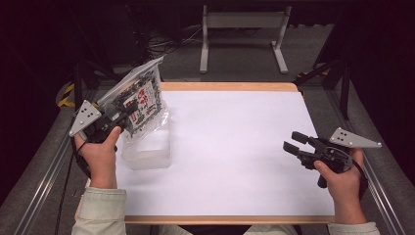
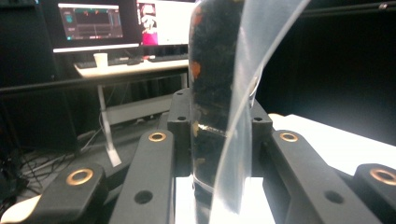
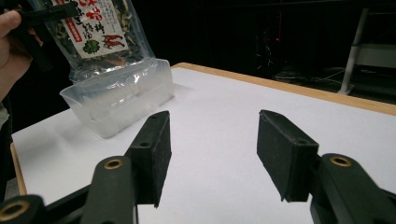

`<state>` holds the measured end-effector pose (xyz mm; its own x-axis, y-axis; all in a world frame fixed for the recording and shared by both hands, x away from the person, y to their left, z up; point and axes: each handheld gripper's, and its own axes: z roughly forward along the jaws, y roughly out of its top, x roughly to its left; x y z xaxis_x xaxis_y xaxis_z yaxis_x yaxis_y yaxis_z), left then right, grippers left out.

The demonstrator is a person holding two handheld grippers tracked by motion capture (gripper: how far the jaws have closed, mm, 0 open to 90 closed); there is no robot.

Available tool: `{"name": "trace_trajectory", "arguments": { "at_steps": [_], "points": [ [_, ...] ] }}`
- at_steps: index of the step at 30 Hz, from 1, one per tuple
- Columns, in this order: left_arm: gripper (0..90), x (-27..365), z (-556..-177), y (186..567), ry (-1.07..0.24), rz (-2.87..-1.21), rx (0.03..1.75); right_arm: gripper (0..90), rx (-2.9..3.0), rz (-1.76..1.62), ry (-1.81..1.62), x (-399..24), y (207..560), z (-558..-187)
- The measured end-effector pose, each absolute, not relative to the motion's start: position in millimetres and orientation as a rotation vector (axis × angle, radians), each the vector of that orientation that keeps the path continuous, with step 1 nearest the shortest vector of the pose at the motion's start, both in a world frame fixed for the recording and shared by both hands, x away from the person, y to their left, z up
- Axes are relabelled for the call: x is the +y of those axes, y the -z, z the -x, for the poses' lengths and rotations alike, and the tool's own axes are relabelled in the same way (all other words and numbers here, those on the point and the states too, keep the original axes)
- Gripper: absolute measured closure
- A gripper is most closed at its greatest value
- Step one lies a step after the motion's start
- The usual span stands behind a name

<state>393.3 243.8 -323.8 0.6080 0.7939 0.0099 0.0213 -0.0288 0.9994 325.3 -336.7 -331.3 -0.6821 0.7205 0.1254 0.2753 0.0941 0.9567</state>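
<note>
A clear plastic packet (image 1: 141,96) of dark dried food with a red and white label hangs tilted over a clear plastic tub (image 1: 147,148) at the table's left. Its lower end reaches into the tub. My left gripper (image 1: 128,111) is shut on the packet's side; in the left gripper view the packet (image 2: 219,98) stands edge-on between the two black jaws. My right gripper (image 1: 292,142) rests at the table's right side, open, with nothing between its pads (image 3: 154,154). In the right gripper view the packet (image 3: 95,32) and tub (image 3: 119,95) sit far left.
A white sheet (image 1: 230,156) covers the wooden table. Behind the table stands a metal frame (image 1: 242,36) on the floor. A desk with monitors (image 2: 93,21) is seen in the left gripper view.
</note>
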Motion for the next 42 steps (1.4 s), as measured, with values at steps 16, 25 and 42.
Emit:
{"name": "trace_trajectory", "arguments": {
  "at_steps": [16, 25, 42],
  "points": [
    [71.7, 246, -405, 348, -0.656, -1.516, 0.767, 45.2, 2.007, -0.980, -1.626, -336, 333, -328],
    [71.6, 247, -412, 363, -0.639, -1.537, 0.800, 45.1, 2.012, -0.981, -1.627, -336, 334, -329],
    [71.2, 249, -412, 369, -0.571, -1.606, 0.889, 44.9, 2.013, -0.989, -1.631, -334, 335, -333]
  ]
}}
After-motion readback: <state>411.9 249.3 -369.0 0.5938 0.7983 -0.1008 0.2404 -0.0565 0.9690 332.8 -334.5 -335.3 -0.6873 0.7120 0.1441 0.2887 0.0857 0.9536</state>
